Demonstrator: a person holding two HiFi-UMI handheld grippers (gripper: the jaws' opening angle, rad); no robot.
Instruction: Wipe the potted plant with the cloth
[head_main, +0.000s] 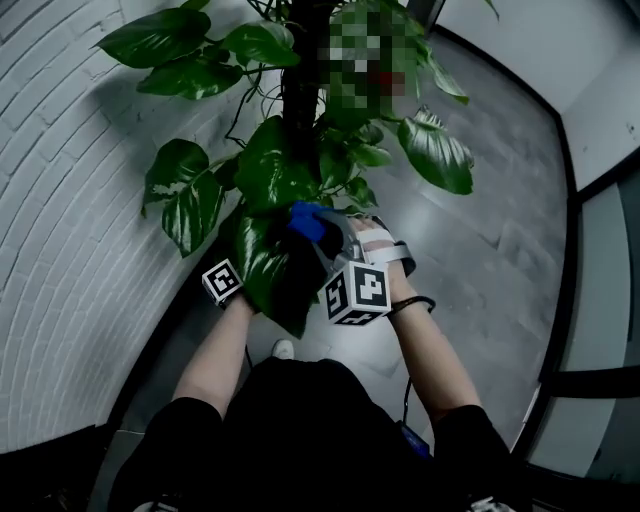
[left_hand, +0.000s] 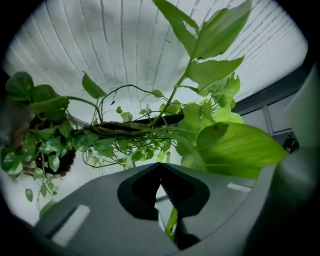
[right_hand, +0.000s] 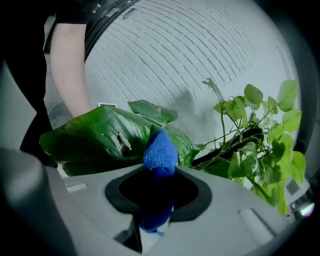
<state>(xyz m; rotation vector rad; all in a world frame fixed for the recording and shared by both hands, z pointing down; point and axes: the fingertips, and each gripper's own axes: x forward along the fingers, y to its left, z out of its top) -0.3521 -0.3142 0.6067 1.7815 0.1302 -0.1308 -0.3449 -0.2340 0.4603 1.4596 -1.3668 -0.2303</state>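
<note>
1. Right gripper (right_hand: 159, 176): the jaws are closed on the blue terry cloth (right_hand: 160, 150). The cloth is clamped as a bunched fold. Its rounded end projects past the jaw tips, and a short tail hangs below them.

2. The projecting end of the cloth sits at the surface of the large dark-green leaf (right_hand: 95, 140), toward that leaf's 3 o'clock side in the right gripper view. Actual contact cannot be confirmed.

3. Left gripper (left_hand: 160, 169): the jaws are closed with the tips touching. A narrow strip of the leaf is pinched between them further back. In the head view this gripper sits at 9 o'clock of the right gripper, with its jaws hidden behind the leaf.

4. The leaf belongs to the green broad-leaved potted plant (head_main: 275, 165), which stands at 12 o'clock of both grippers in the head view. Its foliage spreads round a dark upright central pole (head_main: 300, 90). Thin trailing stems with small leaves show in both gripper views. The pot cannot be made out with certainty.

5. Surroundings in the head view: the white painted brick wall (head_main: 70, 200) lies at 9 o'clock of the plant, and the grey tiled floor (head_main: 500, 240) lies at 3 o'clock. The person's bare forearms (head_main: 215, 365) enter from 6 o'clock.
</note>
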